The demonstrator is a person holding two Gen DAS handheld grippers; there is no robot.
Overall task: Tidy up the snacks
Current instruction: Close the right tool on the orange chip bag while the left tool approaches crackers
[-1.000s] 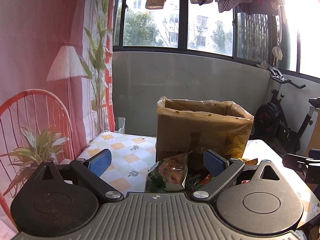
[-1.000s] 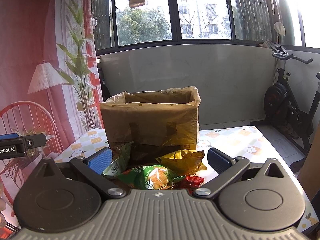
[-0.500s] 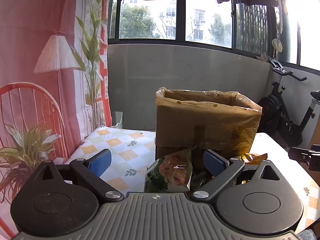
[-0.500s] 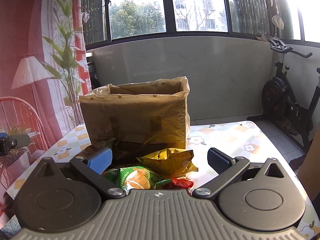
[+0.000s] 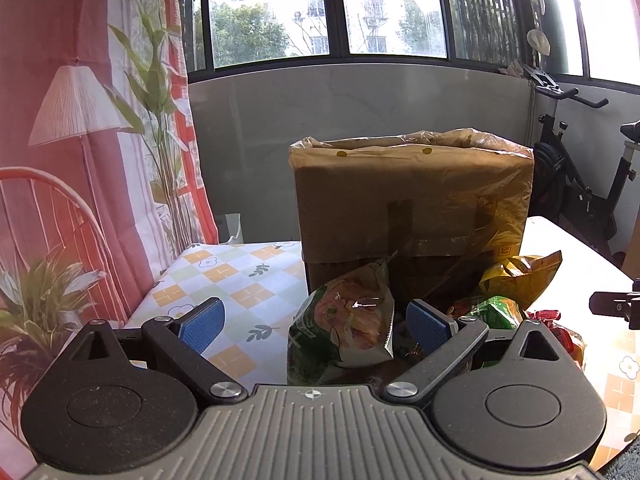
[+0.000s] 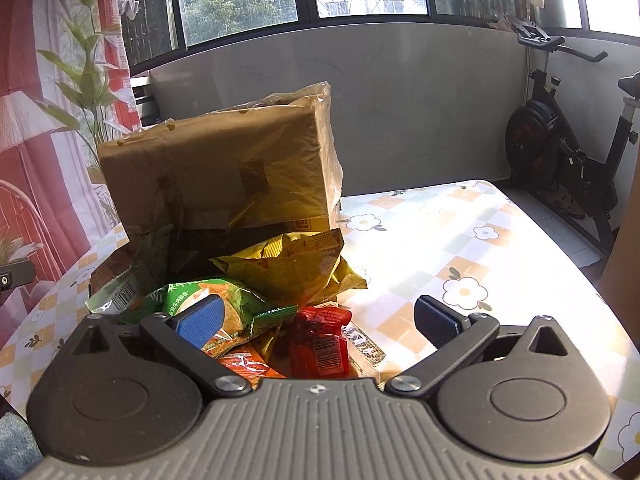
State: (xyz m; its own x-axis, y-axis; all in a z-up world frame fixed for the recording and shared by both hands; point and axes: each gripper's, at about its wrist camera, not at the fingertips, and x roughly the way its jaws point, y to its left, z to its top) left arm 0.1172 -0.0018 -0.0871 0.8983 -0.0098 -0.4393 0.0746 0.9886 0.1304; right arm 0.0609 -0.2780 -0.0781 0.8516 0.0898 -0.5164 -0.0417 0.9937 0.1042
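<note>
Tongs first: the left tongs (image 5: 314, 322) stand wide with nothing between the blue pads, and the right tongs (image 6: 318, 322) stand wide too, equally bare.

Snacks lie heaped on the desk (image 6: 460, 248) at the foot of a cardboard box lined with a brownish plastic bag (image 5: 412, 196). In the left view a green packet printed with a food picture (image 5: 344, 332) leans upright at lower centre, just inside the right pad; its print cannot be read. The right view shows what the left mostly hides: a red packet with a barcode (image 6: 318, 340) at lower centre, an orange wrapper (image 6: 244, 364) beside it, a green packet with white lettering too small to read (image 6: 208, 300) under the left pad, and a barcode on a green edge (image 6: 124, 292) at middle left. A crumpled yellow bag (image 6: 296, 264) sits behind them, touching the box; it shows in the left view at middle right.

The box carries a small square stamp low on its front, unreadable. An exercise bike (image 6: 568, 148) stands beyond the desk at the right edge.
</note>
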